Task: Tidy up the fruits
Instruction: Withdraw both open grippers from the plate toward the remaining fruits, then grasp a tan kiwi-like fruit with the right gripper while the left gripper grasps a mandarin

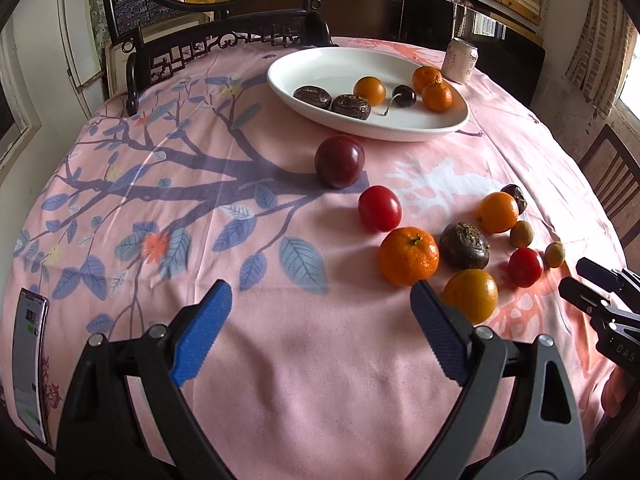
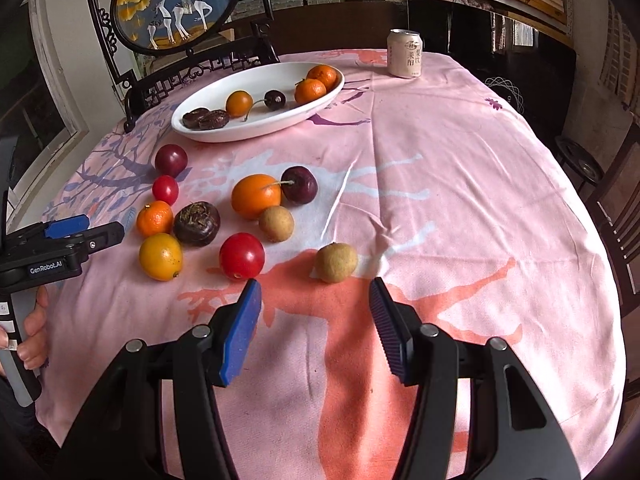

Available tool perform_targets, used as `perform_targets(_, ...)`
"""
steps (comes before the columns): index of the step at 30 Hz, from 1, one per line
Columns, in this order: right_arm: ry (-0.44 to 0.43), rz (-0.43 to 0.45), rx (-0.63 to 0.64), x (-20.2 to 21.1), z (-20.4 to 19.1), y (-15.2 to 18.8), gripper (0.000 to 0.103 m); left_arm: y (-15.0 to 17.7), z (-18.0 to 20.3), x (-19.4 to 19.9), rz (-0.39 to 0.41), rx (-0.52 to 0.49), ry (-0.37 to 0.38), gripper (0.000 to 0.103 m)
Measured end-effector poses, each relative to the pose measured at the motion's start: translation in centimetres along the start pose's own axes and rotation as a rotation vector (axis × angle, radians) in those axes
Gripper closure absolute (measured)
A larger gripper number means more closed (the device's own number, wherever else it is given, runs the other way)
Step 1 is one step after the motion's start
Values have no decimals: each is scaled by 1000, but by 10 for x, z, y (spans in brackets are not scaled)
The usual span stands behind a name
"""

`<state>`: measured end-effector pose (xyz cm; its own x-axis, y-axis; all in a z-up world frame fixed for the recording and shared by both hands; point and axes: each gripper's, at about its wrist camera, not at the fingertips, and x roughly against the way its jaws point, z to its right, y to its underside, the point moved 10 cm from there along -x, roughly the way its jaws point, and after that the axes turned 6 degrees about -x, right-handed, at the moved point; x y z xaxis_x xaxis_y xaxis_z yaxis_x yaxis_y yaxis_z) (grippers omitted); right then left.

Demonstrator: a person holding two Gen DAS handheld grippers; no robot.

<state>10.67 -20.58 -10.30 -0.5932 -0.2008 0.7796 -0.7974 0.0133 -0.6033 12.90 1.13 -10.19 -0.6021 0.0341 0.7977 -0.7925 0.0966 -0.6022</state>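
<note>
The right gripper [image 2: 315,294] gaped wide and empty; the small tan fruit [image 2: 335,262] lay just ahead between its fingers, nearer it than the equally open, empty left gripper [image 1: 320,300].

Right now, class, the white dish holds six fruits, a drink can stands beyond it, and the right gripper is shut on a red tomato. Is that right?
Not quite. The right gripper is open and holds nothing; the right wrist view shows the red tomato lying on the cloth just ahead of its left finger. The rest stands: six fruits in the white dish, with the drink can beyond it.
</note>
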Motion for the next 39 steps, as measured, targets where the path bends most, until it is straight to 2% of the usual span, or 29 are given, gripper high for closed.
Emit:
perform_targets(6, 62, 27, 7, -4, 8, -4, 47, 6, 4, 2, -3, -12, 16, 10)
perform_targets(11, 94, -6, 19, -16, 10, -6, 62, 11, 7, -1, -15, -27, 17, 10)
perform_targets(16, 116, -12, 26, -26, 9, -12, 65, 14, 8, -4, -24, -25, 20, 10)
perform_targets(19, 126, -11, 12, -29, 10, -16, 77, 14, 9, -5, -27, -31, 18, 10)
perform_targets(32, 42, -1, -41, -13, 10, -6, 77, 12, 14, -13, -40, -29, 19, 10)
perform_targets(39, 7, -6, -36, -7, 1, 1, 77, 4, 31, -29, -55, -82, 41, 13)
